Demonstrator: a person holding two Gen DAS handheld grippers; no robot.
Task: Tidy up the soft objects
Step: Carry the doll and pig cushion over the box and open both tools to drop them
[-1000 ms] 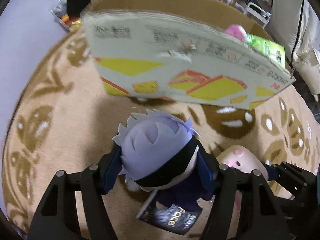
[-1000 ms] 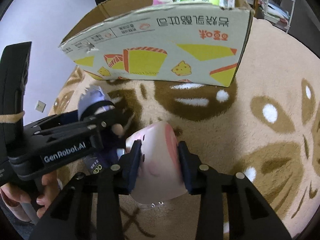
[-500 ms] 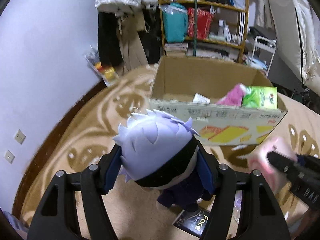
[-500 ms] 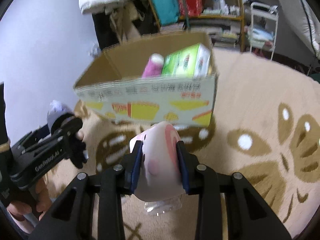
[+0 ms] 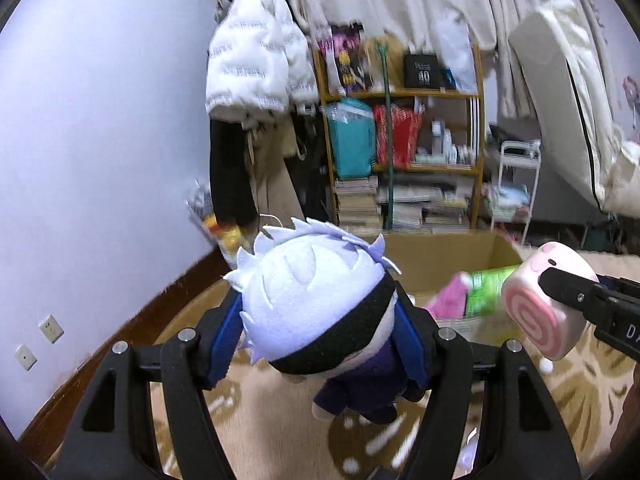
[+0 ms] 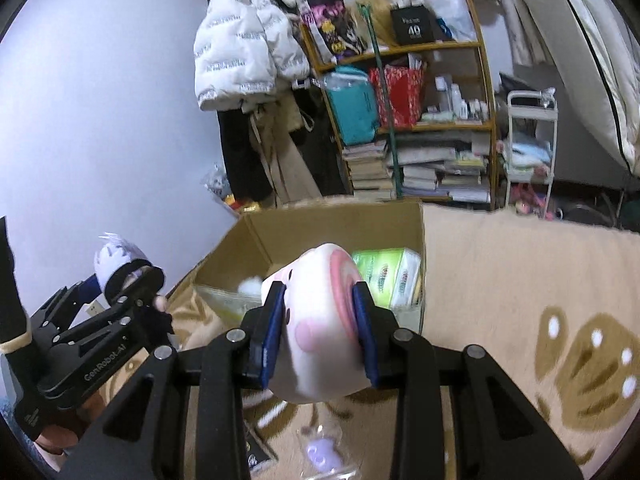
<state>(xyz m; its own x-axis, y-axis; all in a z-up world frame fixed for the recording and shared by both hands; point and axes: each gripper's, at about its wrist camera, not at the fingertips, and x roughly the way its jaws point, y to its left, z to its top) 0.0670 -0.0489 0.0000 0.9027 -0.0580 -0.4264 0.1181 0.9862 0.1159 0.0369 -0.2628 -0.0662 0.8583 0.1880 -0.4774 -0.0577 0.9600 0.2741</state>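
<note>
My left gripper is shut on a plush doll with pale lilac spiky hair, a black blindfold and a dark blue body, held up in the air. My right gripper is shut on a pink roll-cake plush with a swirl end. That plush also shows in the left wrist view. An open cardboard box stands on the carpet ahead of both grippers. It holds a green pack and a pink item. The left gripper shows at the left of the right wrist view.
A beige carpet with brown patterns covers the floor. A small lilac item in clear wrap lies on it below the right gripper. A shelf of books and bags and a hanging white jacket stand behind the box.
Both grippers have risen from near the carpet with their plushes. The box, first seen from its side, now shows its open top and contents.
</note>
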